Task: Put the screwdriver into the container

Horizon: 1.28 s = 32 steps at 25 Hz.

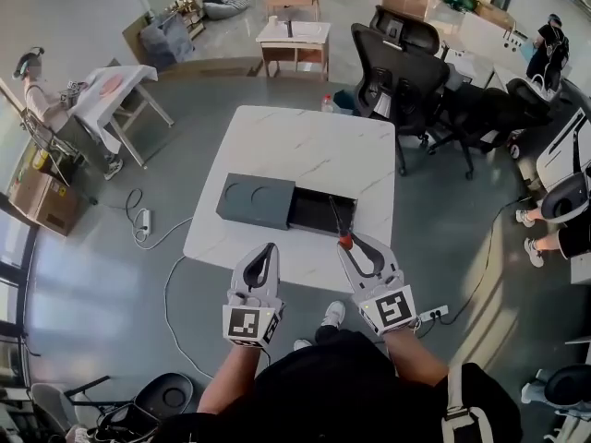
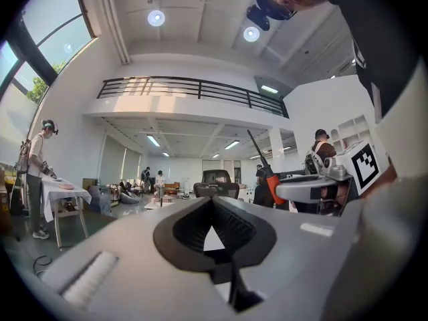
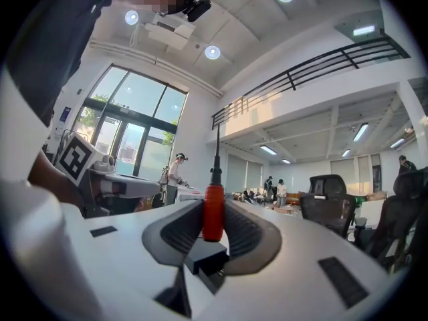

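right tool (image 1: 354,245) clenched on the screwdriver (image 1: 343,241) by its red handle, shaft reaching out over the open container (image 1: 312,212); left tool (image 1: 264,255) closed and empty just short of the container; best to level the shaft, lower it inside, then release

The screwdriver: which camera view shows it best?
The right gripper view: the screwdriver stands close and upright, its red handle clamped in the right tool. The head view shows it small, over the container. The left gripper view shows it small, sideways.

Red-handled screwdriver (image 3: 212,209), dark grey container (image 1: 255,203), white marbled table (image 1: 314,146)
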Available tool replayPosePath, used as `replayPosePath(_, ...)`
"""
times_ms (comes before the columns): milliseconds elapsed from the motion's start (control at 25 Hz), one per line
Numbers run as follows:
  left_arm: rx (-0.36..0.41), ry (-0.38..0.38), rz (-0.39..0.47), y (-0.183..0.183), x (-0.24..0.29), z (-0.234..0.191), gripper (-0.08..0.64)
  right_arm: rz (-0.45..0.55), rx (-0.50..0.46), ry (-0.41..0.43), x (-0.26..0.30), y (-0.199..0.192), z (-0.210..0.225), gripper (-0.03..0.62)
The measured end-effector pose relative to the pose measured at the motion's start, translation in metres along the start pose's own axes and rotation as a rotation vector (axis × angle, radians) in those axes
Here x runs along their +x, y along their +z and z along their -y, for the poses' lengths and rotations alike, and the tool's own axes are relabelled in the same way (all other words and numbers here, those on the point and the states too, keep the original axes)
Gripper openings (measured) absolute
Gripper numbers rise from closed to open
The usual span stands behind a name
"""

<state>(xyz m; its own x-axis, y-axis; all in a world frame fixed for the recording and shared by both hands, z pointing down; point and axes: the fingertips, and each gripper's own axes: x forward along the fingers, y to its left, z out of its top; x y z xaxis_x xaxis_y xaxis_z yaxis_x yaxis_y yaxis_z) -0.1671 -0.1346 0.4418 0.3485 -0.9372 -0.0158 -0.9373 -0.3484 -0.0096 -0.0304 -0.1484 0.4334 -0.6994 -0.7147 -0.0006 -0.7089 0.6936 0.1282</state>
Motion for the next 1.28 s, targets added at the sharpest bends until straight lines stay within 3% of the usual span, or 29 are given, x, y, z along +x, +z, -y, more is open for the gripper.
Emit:
replayPosePath(200,0.003,-0.020,-0.006,-0.003,0.042,0.000,0.009,0.017,-0.028,-0.020,0.014,0.001,0.040,0.101)
replayPosePath(520,0.047,-0.027,-0.030,-0.003,0.087,0.006,0.009,0.017,0.040,-0.067,0.017,-0.014,0.090,0.101)
replayPosePath(800,-0.035,-0.048,-0.074,-0.016,0.103,0.007,0.009,0.006,0.100,-0.065,0.022,-0.032,0.102,0.102)
replayPosePath(1000,-0.007,-0.089,-0.091,-0.022,0.118,0.001,0.009,-0.030,0.068,-0.075,0.031,-0.044,0.100,0.101)
replayPosePath(1280,-0.034,-0.148,-0.095,-0.029,0.131,-0.024,0.009,-0.159,-0.078,-0.073,0.053,-0.083,0.093,0.101)
